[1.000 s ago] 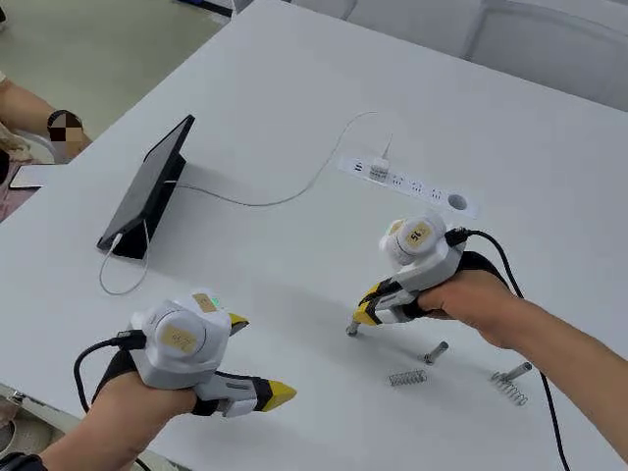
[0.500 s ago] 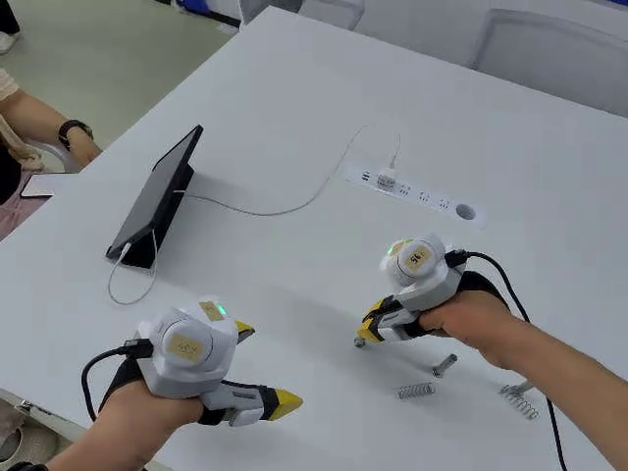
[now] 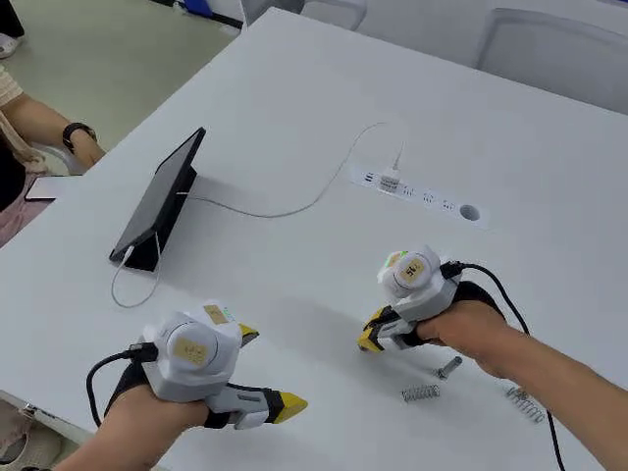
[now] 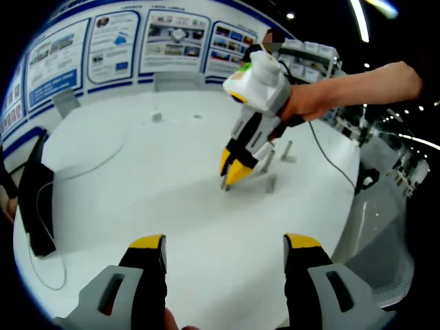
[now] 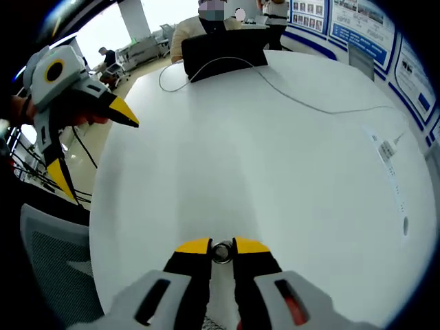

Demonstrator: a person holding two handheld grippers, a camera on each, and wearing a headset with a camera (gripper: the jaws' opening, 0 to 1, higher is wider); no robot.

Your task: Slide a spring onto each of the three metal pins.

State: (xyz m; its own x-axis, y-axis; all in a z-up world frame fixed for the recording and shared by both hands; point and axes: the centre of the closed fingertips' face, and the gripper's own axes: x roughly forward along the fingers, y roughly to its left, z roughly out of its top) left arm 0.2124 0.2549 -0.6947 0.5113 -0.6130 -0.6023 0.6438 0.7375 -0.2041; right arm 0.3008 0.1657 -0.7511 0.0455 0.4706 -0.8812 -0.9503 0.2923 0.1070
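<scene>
Right gripper: the right gripper is clamping its yellow tips on the first pin, whose round end is showing between them.
First pin: it is pointing down from the tips toward the bench, at about the middle of the near half.
Left gripper: the left gripper is holding its jaws wide apart with nothing between them, hovering over bare bench.
Spacing of the two: the left gripper is facing the right gripper across a stretch of open white surface; they are well apart.
Second pin: the second pin is lying flat just beside the right hand, on the near side.
Springs: the first spring is lying near the second pin; the second spring is lying further right, just beside the forearm. Both are lying apart from any pin.
Near edge: the bench edge is running close under the left hand, leaving little room on that side.
Open room: a wide bare area is spreading between the grippers and the far things.
Far things: a tablet is standing tilted toward the left edge, with a white cable running from it to a power strip.
Left edge: a person's arm is resting just past the bench there.
</scene>
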